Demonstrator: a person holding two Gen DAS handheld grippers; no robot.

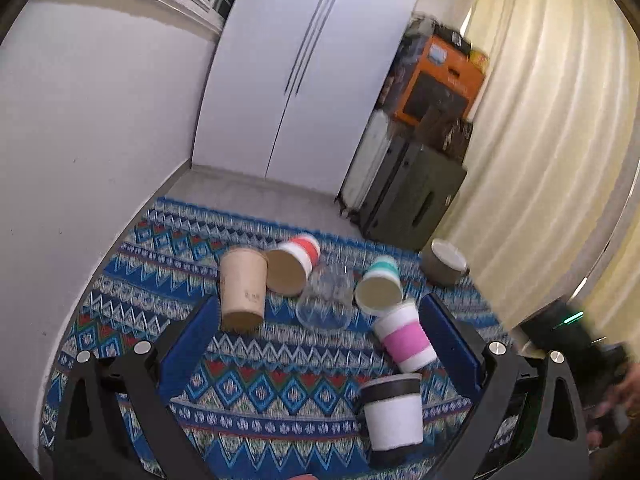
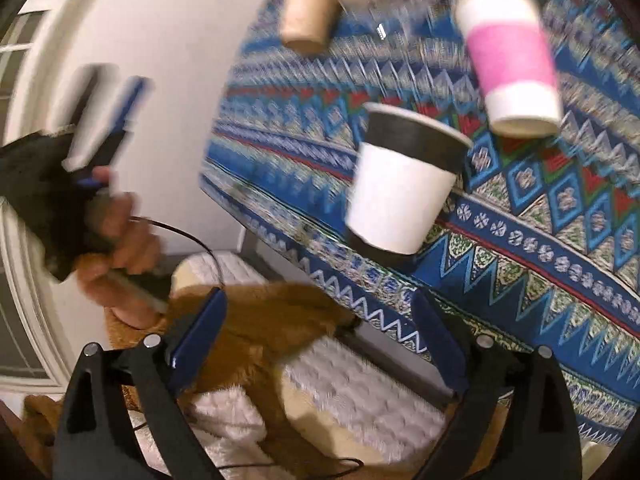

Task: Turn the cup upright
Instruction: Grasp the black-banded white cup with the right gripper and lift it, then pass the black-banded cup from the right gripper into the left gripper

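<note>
Left tongs [image 1: 320, 344] released, empty, above patterned desk [image 1: 256, 392]. Right tongs [image 2: 320, 336] released, empty, at near desk edge; view blurred. Black-banded cup [image 1: 394, 412] nearest, apparently upright already. Pink-banded cup [image 1: 404, 340] lies tipped just beyond: likely target. Grip mid-sleeve, rotate until mouth faces up.

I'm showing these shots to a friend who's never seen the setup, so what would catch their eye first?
Probably the bright blue patterned cloth with paper cups scattered across it. A pink-banded cup lies tipped near the right side, a black-and-white cup stands nearest the camera, and a plain brown cup sits to the left. Both sets of jaws frame the scene wide open, holding nothing.
</note>
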